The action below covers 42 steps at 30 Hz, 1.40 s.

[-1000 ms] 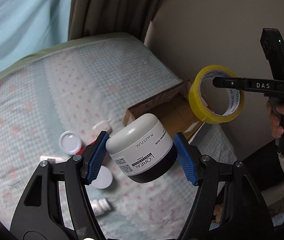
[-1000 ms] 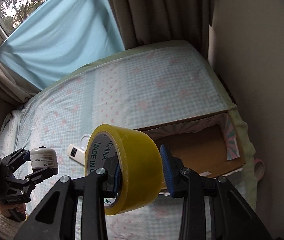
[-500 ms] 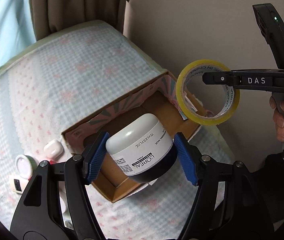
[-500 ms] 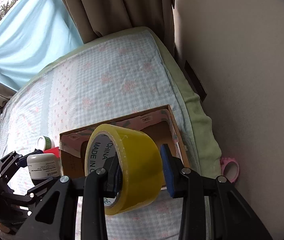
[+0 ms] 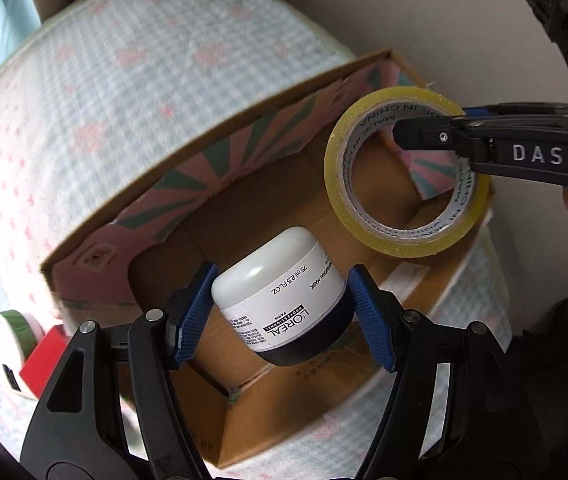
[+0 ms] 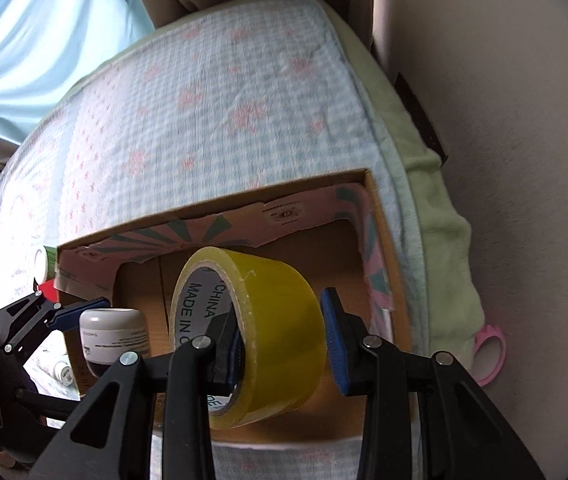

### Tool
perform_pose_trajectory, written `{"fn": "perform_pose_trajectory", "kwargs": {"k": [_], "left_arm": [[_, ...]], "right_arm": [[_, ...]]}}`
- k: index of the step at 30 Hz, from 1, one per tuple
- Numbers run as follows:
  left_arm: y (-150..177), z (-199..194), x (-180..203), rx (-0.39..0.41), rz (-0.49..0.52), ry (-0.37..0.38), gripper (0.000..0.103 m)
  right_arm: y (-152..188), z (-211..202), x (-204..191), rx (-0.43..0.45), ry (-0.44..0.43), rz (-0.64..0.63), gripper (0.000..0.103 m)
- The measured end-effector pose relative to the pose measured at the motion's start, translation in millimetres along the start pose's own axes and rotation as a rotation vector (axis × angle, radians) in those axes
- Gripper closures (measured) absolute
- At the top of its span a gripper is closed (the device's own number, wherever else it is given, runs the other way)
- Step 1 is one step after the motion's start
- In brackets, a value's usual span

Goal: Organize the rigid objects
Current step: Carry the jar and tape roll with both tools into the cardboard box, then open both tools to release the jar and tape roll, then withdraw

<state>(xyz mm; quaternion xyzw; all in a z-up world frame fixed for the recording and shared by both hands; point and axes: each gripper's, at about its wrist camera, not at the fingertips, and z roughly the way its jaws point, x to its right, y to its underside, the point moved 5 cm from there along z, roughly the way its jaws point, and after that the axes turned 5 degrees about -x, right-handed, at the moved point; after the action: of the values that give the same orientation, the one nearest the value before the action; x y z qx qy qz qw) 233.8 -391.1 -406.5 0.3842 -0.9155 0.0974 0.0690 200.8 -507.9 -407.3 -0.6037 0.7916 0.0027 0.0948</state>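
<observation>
My left gripper [image 5: 284, 316] is shut on a white L'Oreal jar [image 5: 284, 296] with a dark base, held over the left part of an open cardboard box [image 5: 244, 168] on the bed. My right gripper [image 6: 284, 344] is shut on the wall of a yellow tape roll [image 6: 260, 320], one finger inside its core, held over the box's right part. The roll [image 5: 400, 176] and the right gripper show at the right of the left wrist view. The jar [image 6: 114, 336] and left gripper [image 6: 44, 320] show at the lower left of the right wrist view. The box [image 6: 372, 240] has pink and green printed flaps.
A green-rimmed lid [image 5: 16, 324], a red block [image 5: 44, 360] and a small white device lie on the checked bedspread left of the box. A small white bottle [image 6: 60, 368] lies near them. A wall runs close along the right. A pink ring [image 6: 490, 356] sits by the bed's edge.
Both grippers have moved forward and down with their loads, from beside the box to over its open inside. The box now fills the middle of both views.
</observation>
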Motion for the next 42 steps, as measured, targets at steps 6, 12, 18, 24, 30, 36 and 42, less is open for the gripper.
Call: {"fn": "perform_pose_trajectory", "kwargs": {"k": [6,12,18,24,30,36,42], "left_arm": [[0.3,24.7,-5.4,-0.06,0.059,-0.044,0.039],[-6.5,16.4,-1.0,-0.033,0.113,-0.1,0.011],[1.1,2.7,-2.2,-0.013,0.122,-0.07,0.0],[10.3,-11.6,-1.3,-0.008,0.076,-0.043,0.0],[14.6,-34.5,7.0,0.016,0.061,-0.048,0.0],[23.4,-78.6,14.9,0.076,0.03,-0.048,0.0],[49.6,-128.5,15.9,0.14,-0.005,-0.067,0.0]], "right_arm": [[-5.1,21.1,-4.0,-0.044,0.012,0.004,0.071],[-10.6,27.0,-15.9,-0.094,0.033,-0.047,0.041],[-2.6,18.2,-0.3,-0.064,0.086,-0.063,0.0],[12.9,19.5,10.4,-0.022,0.129,-0.058,0.0],[24.3,3.4,20.3,0.001,0.094,-0.02,0.0],[28.1,-29.6,12.5,0.025,0.158,-0.058,0.0],[42.7,-88.5,-11.4,0.099,0.144,-0.05,0.0]]}}
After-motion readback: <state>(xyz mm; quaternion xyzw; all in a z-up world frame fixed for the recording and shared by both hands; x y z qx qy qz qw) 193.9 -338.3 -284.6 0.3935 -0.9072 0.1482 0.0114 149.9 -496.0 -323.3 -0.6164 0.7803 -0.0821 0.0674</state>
